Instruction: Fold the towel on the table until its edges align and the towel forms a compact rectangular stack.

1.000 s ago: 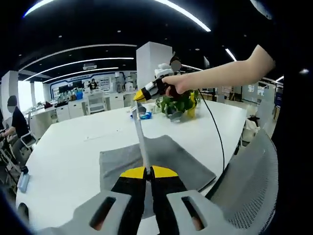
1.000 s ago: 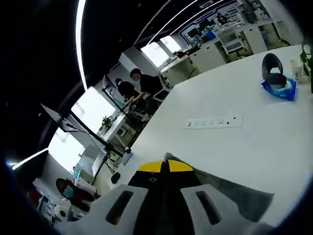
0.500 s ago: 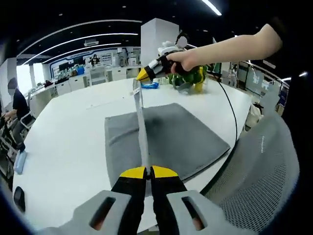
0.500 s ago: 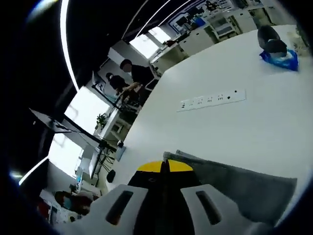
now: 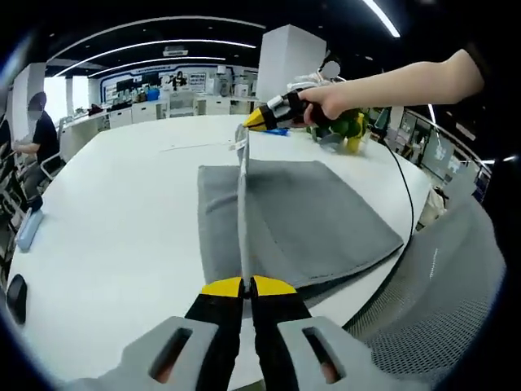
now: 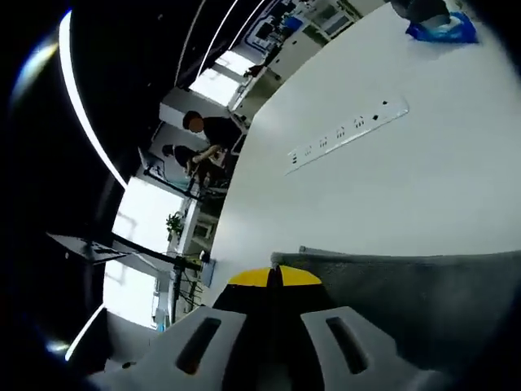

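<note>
I am pinching one corner of the grey rectangular cloth towel [image 5: 293, 220] with my left gripper [image 5: 247, 287], its yellow-tipped jaws pressed together on the fabric edge. That edge is running taut and straight ahead of me, up to my right gripper [image 5: 259, 122], which is showing in the left gripper view from the right, held in my hand [image 5: 321, 102] and clamped on the far corner. In the right gripper view my right gripper [image 6: 275, 277] is likewise closed tight on the towel [image 6: 407, 293], whose grey cloth is spreading out to the right of the jaws. The rest of the towel is lying flat on the white round-edged table [image 5: 106, 236], below the lifted edge and to its right.
</note>
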The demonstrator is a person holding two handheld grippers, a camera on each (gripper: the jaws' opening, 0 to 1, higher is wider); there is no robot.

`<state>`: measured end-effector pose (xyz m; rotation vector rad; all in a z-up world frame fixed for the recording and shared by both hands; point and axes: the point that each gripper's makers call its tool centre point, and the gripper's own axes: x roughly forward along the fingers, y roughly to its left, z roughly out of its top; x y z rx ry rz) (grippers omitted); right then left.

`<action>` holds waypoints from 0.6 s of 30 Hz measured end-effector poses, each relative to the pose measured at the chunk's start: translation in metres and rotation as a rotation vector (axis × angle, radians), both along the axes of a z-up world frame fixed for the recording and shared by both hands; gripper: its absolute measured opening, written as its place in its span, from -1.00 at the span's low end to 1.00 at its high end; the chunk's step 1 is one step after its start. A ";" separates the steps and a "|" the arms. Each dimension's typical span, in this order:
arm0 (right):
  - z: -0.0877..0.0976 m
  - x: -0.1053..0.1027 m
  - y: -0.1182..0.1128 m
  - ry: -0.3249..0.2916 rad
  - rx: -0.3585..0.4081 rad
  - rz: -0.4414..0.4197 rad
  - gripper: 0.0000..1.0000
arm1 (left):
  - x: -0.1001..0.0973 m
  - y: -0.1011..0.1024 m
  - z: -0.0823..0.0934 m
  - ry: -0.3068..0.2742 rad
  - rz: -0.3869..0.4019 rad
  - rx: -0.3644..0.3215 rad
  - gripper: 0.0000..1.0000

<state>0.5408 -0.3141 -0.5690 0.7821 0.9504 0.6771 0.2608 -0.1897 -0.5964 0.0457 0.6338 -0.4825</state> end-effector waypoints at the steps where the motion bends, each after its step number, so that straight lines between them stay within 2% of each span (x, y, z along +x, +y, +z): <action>1: -0.003 0.001 0.002 0.007 0.002 -0.004 -1.00 | 0.000 0.000 -0.003 0.003 0.004 -0.008 -0.92; 4: -0.012 0.003 0.011 0.042 0.026 -0.025 -1.00 | 0.000 0.002 -0.012 0.019 0.008 -0.002 -0.92; 8: -0.022 0.008 0.021 0.111 0.094 -0.094 -1.00 | 0.003 0.007 -0.023 0.033 0.034 -0.002 -0.92; 10: -0.028 0.006 0.028 0.131 0.117 -0.088 -1.00 | 0.003 0.007 -0.027 0.036 0.037 0.000 -0.92; 13: -0.033 0.002 0.033 0.133 0.135 -0.066 -1.00 | 0.001 0.009 -0.036 0.033 0.022 0.045 -0.91; 14: -0.031 -0.002 0.035 0.157 0.170 -0.058 -0.98 | 0.000 0.009 -0.037 0.035 0.021 0.051 -0.90; 16: -0.033 -0.002 0.032 0.151 0.169 -0.064 -0.92 | 0.000 0.011 -0.034 -0.002 0.003 0.088 -0.86; 18: -0.033 -0.007 0.026 0.145 0.167 -0.068 -0.81 | -0.001 0.013 -0.029 -0.005 0.016 0.094 -0.75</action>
